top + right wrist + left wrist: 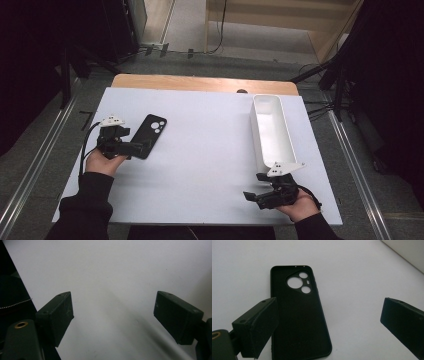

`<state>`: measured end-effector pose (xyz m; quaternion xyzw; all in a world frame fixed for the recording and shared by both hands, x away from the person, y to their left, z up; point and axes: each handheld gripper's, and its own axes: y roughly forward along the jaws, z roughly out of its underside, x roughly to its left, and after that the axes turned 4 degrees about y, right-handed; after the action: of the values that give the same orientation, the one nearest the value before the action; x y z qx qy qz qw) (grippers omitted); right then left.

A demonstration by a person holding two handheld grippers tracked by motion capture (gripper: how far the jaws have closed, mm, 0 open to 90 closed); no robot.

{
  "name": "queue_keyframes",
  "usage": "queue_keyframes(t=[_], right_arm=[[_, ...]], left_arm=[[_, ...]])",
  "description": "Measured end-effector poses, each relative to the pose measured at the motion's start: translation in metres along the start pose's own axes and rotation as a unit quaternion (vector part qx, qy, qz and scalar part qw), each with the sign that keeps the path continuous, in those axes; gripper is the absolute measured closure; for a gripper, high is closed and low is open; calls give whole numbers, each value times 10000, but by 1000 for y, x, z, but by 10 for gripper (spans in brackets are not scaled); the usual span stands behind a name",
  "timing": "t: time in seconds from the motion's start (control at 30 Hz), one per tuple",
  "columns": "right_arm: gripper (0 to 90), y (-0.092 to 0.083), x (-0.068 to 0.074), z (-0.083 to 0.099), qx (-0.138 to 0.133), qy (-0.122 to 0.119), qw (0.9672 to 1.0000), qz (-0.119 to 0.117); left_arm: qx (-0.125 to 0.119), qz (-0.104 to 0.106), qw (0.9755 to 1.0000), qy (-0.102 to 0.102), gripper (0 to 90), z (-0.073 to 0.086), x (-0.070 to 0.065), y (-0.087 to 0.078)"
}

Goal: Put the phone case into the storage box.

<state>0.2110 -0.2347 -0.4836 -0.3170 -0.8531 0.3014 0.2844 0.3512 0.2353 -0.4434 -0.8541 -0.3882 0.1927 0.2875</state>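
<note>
My left gripper [329,322] released, jaws wide over the black phone case [299,315] lying flat on the white table [210,150], well left of the white tray [270,130], my right gripper [113,317] spread, empty, near the tray's front end

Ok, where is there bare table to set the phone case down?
The widest bare stretch is mid-table, between the phone case and the white bin. The near edge between the left tongs and right tongs is free too. The right side is crowded.
</note>
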Motion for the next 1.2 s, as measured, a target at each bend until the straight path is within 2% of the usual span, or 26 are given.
queue_keyframes(t=[0.17, 0.27, 0.53, 0.73, 0.77, 0.87, 1.03, 1.2], right_arm=[[145, 0, 0, 0, 9, -20, 10000, -8], [145, 0, 0, 0, 17, -39, 10000, 1], [145, 0, 1, 0, 40, -43, 10000, -11], [145, 0, 0, 0, 30, -51, 10000, -9], [145, -1, 0, 1, 14, -55, 10000, -10], [145, -1, -1, 1, 17, -55, 10000, -13], [145, -1, 0, 1, 15, -31, 10000, -15], [145, -2, 0, 1, 18, -19, 10000, -14]], left_arm=[[-39, -93, 9999, 4, 19, -8, 3, 7], [32, -165, 9999, 9, 19, -11, 6, 12], [-30, -390, 9991, -187, 19, -20, 9, 24], [-58, -545, 9983, -177, 19, -26, 13, 30], [-85, -620, 9978, -210, 19, -28, 15, 32], [-135, -639, 9974, -303, 19, -28, 16, 34], [-1, -696, 9973, -237, 19, -26, 14, 38], [24, -722, 9971, -222, 19, -24, 13, 41]])
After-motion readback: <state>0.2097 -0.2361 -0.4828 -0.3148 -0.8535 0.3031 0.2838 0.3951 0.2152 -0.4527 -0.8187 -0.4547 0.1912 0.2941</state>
